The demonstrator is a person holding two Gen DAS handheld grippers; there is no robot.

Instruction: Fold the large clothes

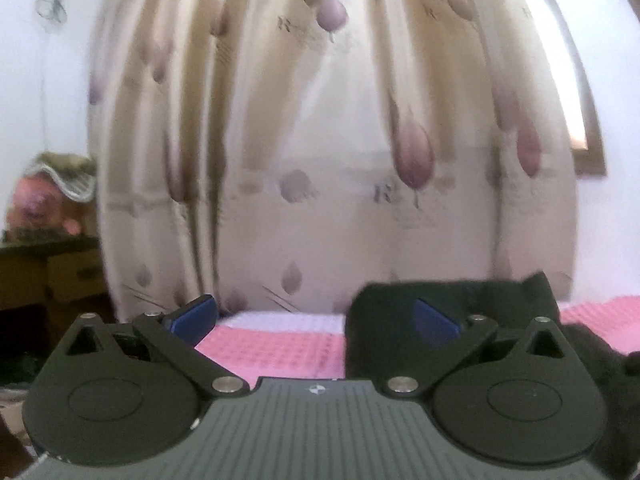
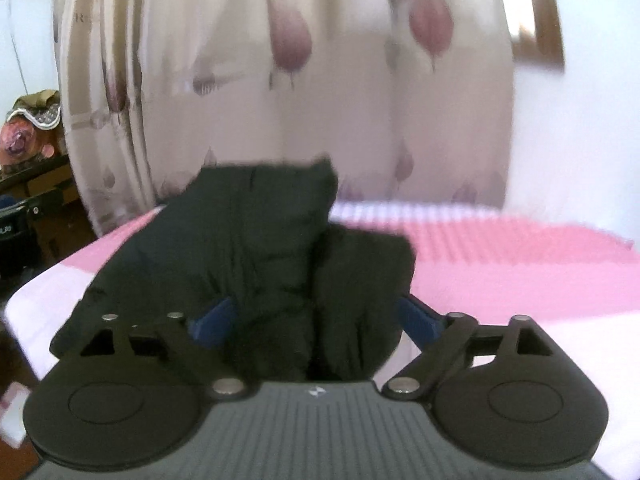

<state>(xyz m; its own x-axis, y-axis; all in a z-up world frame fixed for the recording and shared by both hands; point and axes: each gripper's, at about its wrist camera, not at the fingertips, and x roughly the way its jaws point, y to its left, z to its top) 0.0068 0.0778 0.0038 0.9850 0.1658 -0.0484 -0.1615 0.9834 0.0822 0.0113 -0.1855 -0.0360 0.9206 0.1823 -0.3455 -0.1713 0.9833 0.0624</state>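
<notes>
Both wide open, nothing pinched: left gripper (image 1: 316,316) low in frame over pink bedding (image 1: 272,344); right gripper (image 2: 314,322) straddles the black garment (image 2: 256,240).

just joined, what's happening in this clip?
A person with a handheld gripper in each hand is folding a black garment on a bed with a pink and white cover. It lies bunched and partly folded. Both the left gripper and right gripper are open; neither grips the garment. A flowered curtain hangs behind the bed.
</notes>
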